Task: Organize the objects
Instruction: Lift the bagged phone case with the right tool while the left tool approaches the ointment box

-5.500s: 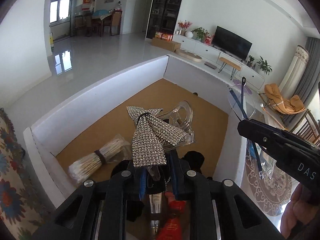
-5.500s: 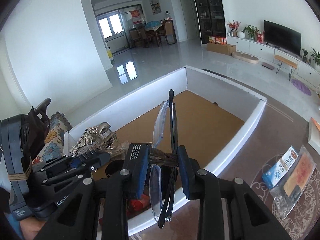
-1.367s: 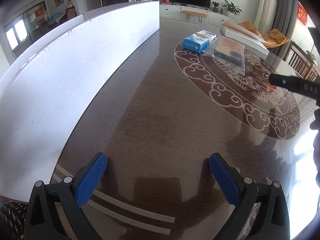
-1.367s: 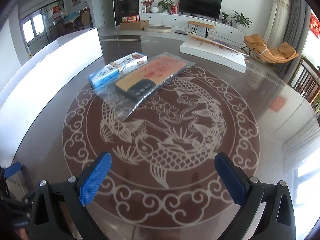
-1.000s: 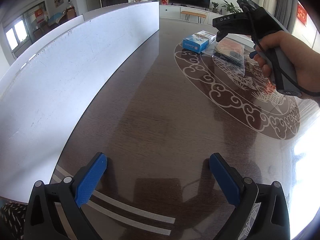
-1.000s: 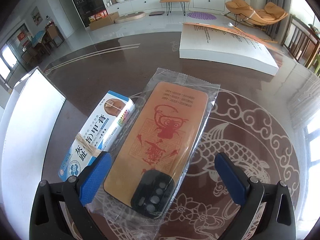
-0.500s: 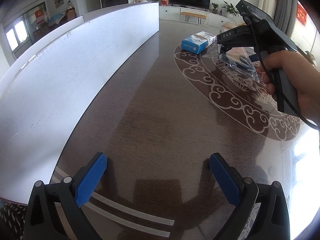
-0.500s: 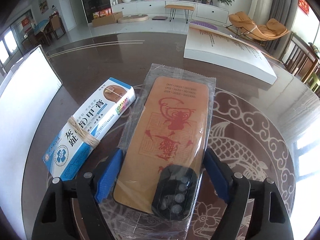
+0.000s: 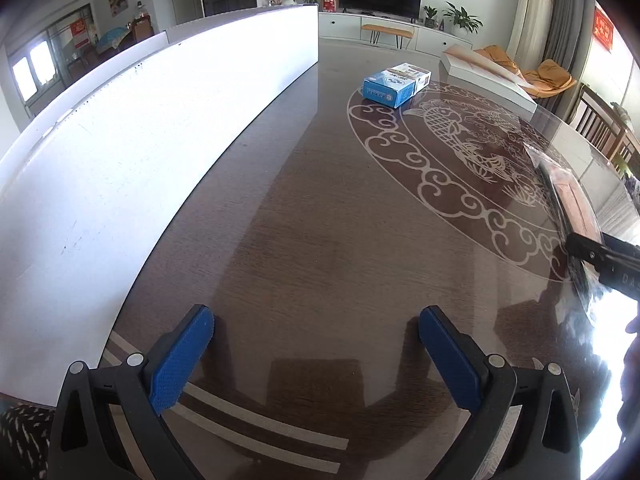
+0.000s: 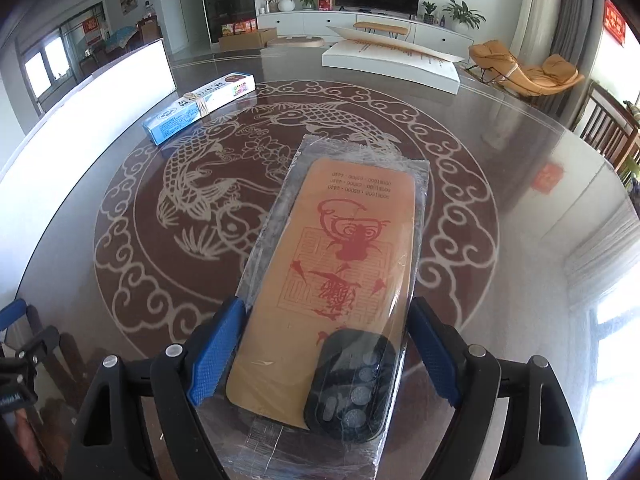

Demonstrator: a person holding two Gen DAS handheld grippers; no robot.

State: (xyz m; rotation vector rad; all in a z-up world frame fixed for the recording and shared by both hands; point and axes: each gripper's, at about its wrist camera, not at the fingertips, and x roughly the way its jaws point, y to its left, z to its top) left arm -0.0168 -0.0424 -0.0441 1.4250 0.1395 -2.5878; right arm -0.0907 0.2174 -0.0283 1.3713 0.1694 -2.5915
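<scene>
My right gripper (image 10: 320, 344) is shut on an orange phone case in a clear plastic bag (image 10: 340, 264) and holds it above the table. The blue pads press both long edges of the case. In the left wrist view the bagged case (image 9: 568, 196) hangs at the far right, edge-on. My left gripper (image 9: 316, 356) is open and empty, low over the dark table. A blue and white box with a rubber band (image 10: 200, 104) lies on the table near the white storage box wall (image 9: 140, 120). It also shows in the left wrist view (image 9: 396, 84).
The table is dark glass with a round fish pattern (image 10: 280, 152). A flat white box (image 10: 392, 64) lies at the far side. The white storage box wall (image 10: 100, 96) runs along the left. Chairs stand to the right of the table.
My right gripper closed on the bagged phone case, lifted it off the table and carried it back toward me, away from the blue box. The left gripper has stayed still and open.
</scene>
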